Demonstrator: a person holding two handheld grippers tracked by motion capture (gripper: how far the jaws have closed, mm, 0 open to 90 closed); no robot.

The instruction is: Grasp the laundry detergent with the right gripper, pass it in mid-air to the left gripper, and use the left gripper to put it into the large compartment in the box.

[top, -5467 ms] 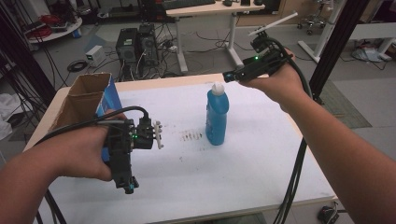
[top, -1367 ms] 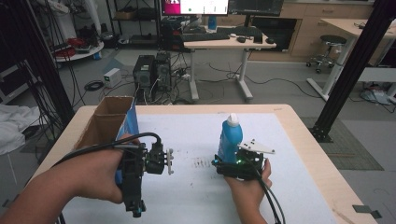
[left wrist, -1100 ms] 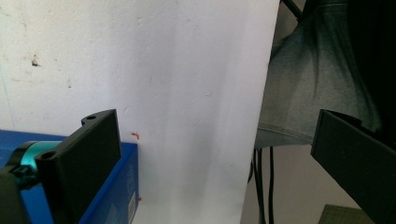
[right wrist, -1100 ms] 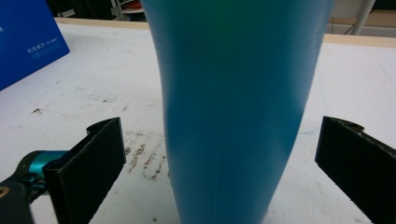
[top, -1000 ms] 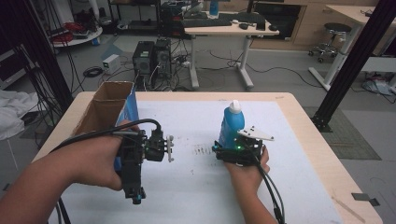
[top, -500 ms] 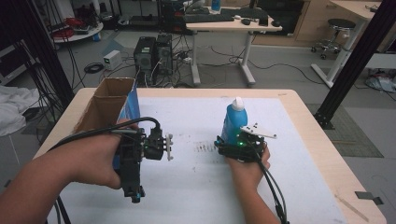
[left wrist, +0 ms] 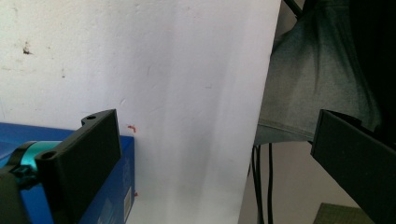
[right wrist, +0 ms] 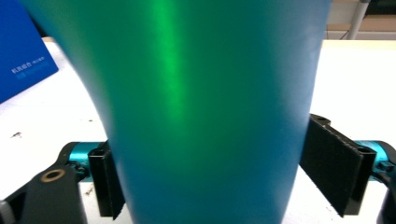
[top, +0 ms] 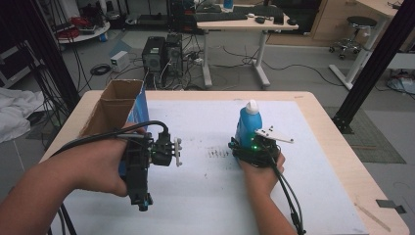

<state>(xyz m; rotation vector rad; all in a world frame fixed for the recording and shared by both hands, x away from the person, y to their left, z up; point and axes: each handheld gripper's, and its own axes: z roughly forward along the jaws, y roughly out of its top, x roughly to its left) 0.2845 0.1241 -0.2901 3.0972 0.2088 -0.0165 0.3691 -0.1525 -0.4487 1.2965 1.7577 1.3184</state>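
Observation:
A blue bottle (top: 247, 126) with a white cap stands upright in the middle of the white table top. My right gripper (top: 246, 145) lies low on the near side of it, jaws around its lower body. In the right gripper view the bottle (right wrist: 205, 93) sits between the jaws, which have just been closing, and both pads (right wrist: 329, 165) touch its sides. My left gripper (top: 141, 199) is held at the left, pointing back toward the person. Its jaws stand wide open (left wrist: 212, 116) over the table's near edge with nothing between them.
An open cardboard box with blue sides (top: 117, 105) stands at the table's left, just beyond the left hand; its blue side (left wrist: 114, 186) is next to the left jaw. Small dark marks (top: 215, 152) dot the sheet. Desks, computers and cables lie beyond the table.
The right hand has come from high at the bottle's far side down to its near side, low against its body. Over the last second both hands keep still.

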